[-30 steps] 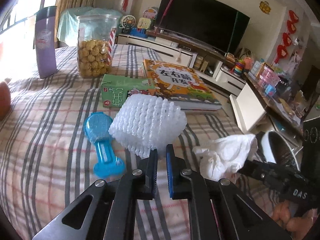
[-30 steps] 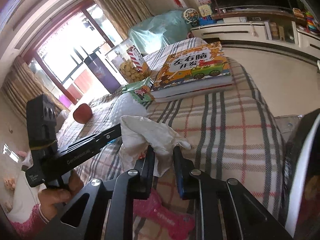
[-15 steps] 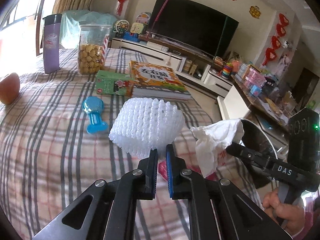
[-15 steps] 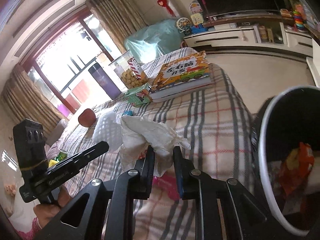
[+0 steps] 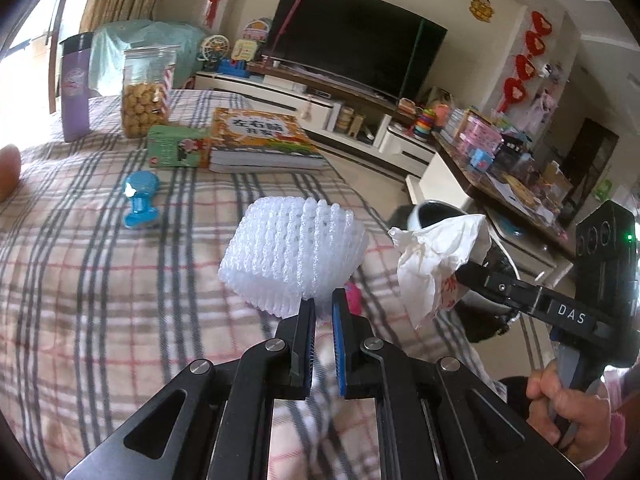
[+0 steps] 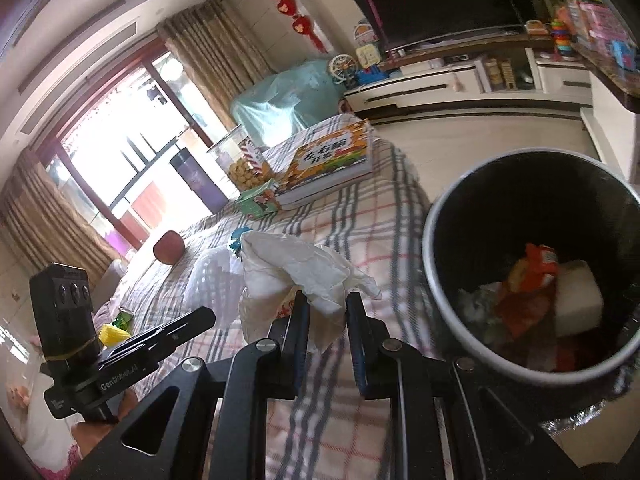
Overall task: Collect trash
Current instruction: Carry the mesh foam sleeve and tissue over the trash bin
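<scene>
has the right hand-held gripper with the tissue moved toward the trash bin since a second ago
Yes. The right hand-held gripper, shut on the crumpled tissue, has swung toward the trash bin, whose open mouth now fills the right side of its view.

A home living room, big television on a low white cabinet, curtained window, red festive wall decorations, toys piled on shelves

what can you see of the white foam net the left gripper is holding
The white foam net is a soft, ribbed mesh sleeve of foamed plastic, squashed into a rounded blocky tube. The left gripper is shut on its lower edge and holds it lifted clear of the plaid tablecloth, tilted up and away. It hangs beside the crumpled tissue, apart from it. In the right wrist view it shows only partly, behind that tissue.
</scene>
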Demonstrator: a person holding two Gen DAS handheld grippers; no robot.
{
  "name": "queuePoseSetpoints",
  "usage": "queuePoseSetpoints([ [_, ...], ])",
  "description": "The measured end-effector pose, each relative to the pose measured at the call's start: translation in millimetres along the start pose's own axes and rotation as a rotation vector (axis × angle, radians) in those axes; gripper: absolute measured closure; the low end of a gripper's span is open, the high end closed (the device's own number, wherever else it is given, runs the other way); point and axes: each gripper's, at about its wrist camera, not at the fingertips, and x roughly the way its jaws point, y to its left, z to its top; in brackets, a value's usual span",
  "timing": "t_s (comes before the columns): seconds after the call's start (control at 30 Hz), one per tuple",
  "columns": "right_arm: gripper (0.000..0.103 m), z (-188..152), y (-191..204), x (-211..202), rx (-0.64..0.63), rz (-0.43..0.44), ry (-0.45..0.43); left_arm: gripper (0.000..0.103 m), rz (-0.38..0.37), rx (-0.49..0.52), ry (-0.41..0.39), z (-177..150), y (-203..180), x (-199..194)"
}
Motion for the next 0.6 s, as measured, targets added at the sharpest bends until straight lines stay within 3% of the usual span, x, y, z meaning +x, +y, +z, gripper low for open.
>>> queuePoseSetpoints([
  [0.6, 0.084, -12, -24, -34, 0.049, -0.025, -0.037, 0.097, -0.042, 0.047, 0.028, -7, -31, 11],
])
